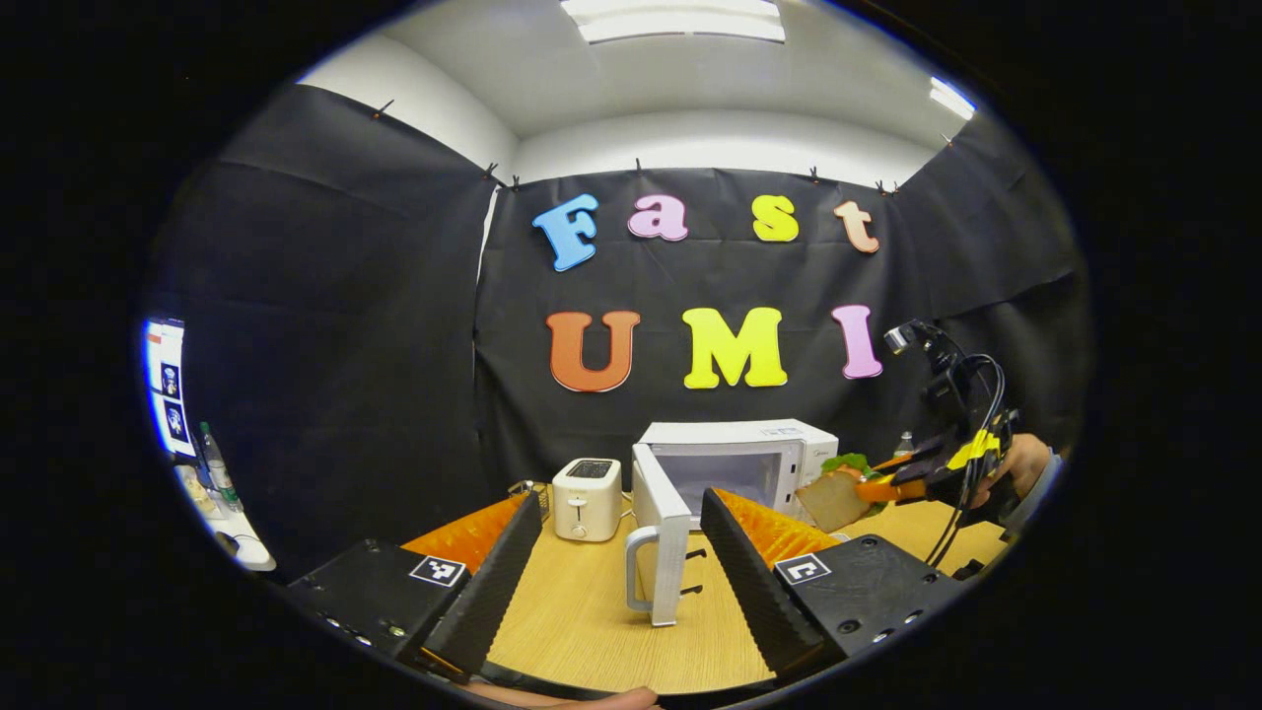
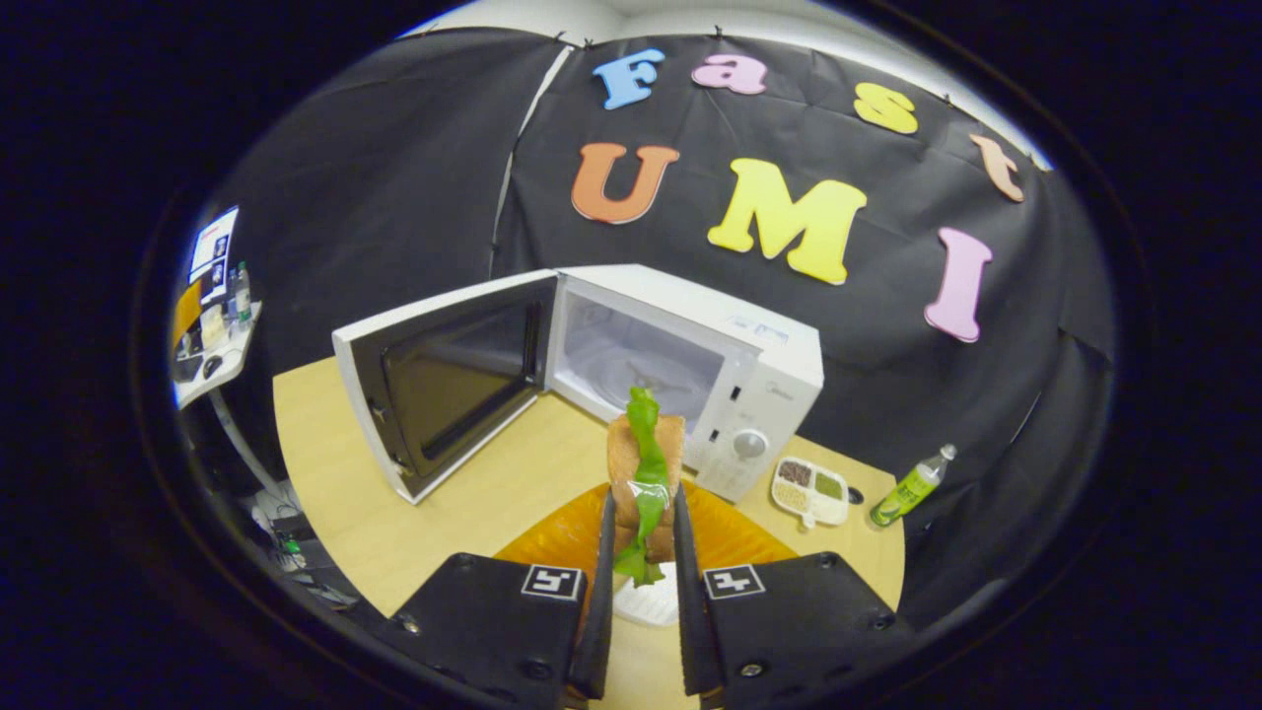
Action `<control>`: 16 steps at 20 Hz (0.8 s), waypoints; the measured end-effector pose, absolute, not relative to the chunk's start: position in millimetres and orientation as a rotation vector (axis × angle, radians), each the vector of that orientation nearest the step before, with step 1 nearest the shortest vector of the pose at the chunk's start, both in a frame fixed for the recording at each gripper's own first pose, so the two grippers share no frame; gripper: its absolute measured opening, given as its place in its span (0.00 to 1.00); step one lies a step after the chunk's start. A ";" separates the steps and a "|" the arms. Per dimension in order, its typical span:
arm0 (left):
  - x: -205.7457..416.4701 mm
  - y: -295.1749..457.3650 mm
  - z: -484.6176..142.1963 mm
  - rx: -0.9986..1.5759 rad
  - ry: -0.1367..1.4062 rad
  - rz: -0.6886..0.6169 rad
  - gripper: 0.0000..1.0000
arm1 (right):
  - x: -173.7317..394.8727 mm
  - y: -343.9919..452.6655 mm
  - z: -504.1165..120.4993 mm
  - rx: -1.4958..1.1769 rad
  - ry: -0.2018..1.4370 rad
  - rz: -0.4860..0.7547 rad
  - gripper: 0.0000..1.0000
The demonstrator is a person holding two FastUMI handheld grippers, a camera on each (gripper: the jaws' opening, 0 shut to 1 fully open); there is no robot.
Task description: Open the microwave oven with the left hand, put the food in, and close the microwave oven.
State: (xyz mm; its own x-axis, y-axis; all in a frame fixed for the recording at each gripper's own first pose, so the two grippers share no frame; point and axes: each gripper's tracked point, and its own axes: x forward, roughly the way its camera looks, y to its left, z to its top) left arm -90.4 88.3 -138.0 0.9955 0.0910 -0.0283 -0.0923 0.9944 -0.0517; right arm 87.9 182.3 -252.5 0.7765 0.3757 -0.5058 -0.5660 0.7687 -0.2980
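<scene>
The white microwave (image 2: 769, 365) stands at the back of the wooden table with its door (image 2: 444, 380) swung wide open to the left, and the cavity (image 2: 641, 360) holds nothing. My right gripper (image 2: 643, 495) is shut on a sandwich (image 2: 646, 449) of brown bread and green lettuce, held upright in the air in front of the cavity, above an orange plate (image 2: 730, 537). In the left gripper view my left gripper (image 1: 621, 498) is open and holds nothing, a little short of the door's handle (image 1: 639, 567). The right gripper (image 1: 892, 483) with the sandwich (image 1: 833, 498) shows at the right of that view.
A white toaster (image 1: 587, 498) stands left of the open door. Right of the microwave lie a small white compartment tray (image 2: 810, 488) and a green bottle (image 2: 912, 485). A side table (image 2: 212, 365) with clutter stands far left. A hand (image 1: 1025, 463) holds the right gripper.
</scene>
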 end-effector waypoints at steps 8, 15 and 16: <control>-65.2 94.9 -157.5 -0.052 0.060 0.077 0.98 | 173.7 232.9 -284.3 -0.176 0.258 0.371 0.32; -32.6 97.6 -164.3 -0.025 0.067 0.068 0.98 | 247.5 283.0 -325.8 0.142 0.276 0.323 0.31; -29.3 96.4 -165.3 -0.034 0.072 0.060 0.98 | 258.0 289.8 -331.8 0.168 0.281 0.308 0.32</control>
State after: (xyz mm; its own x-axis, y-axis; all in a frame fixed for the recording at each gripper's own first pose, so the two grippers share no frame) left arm -29.3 96.4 -165.3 0.9957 0.0583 -0.0726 -0.0607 0.9977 -0.0314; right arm 258.0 289.8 -331.8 0.9148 0.3206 -0.2458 -0.2742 0.9396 0.2051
